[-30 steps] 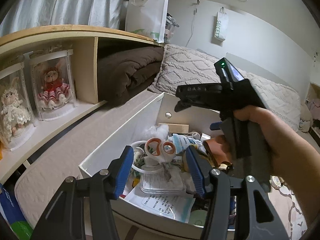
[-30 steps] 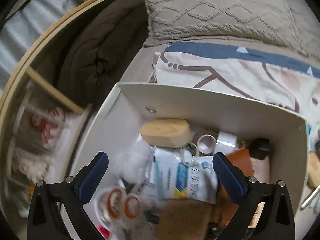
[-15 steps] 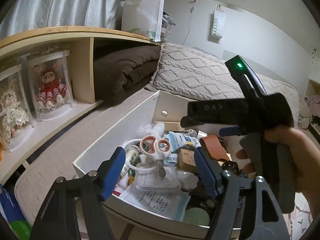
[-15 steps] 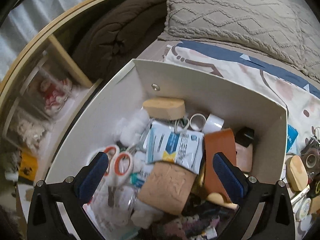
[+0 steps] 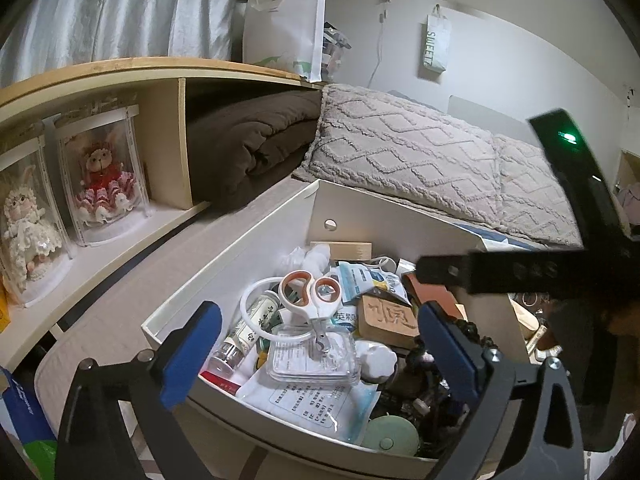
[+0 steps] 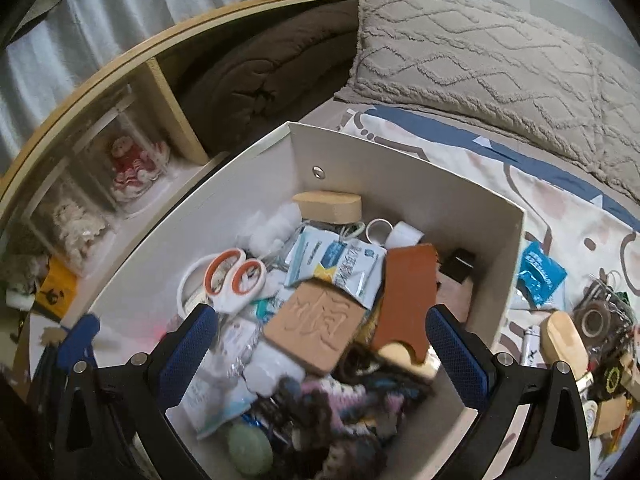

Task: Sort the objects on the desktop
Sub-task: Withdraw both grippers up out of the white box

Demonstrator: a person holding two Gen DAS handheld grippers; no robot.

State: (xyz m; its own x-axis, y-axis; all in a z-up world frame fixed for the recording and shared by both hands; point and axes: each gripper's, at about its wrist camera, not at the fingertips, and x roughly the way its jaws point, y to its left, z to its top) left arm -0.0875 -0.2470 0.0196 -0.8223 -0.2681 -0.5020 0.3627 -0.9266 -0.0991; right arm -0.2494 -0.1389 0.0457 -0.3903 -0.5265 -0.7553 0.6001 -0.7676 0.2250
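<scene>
a white box (image 5: 256,236) sits on the bed, crammed with small things. the left tongs (image 5: 316,354) hang over its near edge, the blue pads spreading wider, and nothing is pinched between them. in the gap between those pads lie the scissors (image 5: 314,300) with orange-lined handles, resting on a clear plastic case (image 5: 312,360), with a small bottle (image 5: 248,328) just to the left and a printed leaflet (image 5: 316,400) below. beside the scissors on the right is a tan carved block (image 5: 390,316), close to the right-hand pad. a pale green round lid (image 5: 392,436) lies at the near wall of the box.

the right tongs (image 6: 322,354) also stand wide apart and empty, tilted down over the same box (image 6: 400,184) from a higher angle. between their pads the carved block (image 6: 316,326) lies, with a brown leather case (image 6: 408,292) leaning just right of it, near the right pad. the scissors (image 6: 232,280) are up and left of the left pad, not touching it. further back lie a blue-and-white packet (image 6: 340,264), a wooden block (image 6: 328,206) against the far wall, and a tape roll (image 6: 378,230). a tangle of knitted yarn (image 6: 332,404) fills the near corner, blurred.

outside the box, on the patterned sheet (image 6: 560,204) to the right, lie a blue pouch (image 6: 540,274), another wooden piece (image 6: 564,338) and a heap of small clutter i cannot make out. the body of the right tool (image 5: 520,270) crosses the left view, above the box's right side.
</scene>
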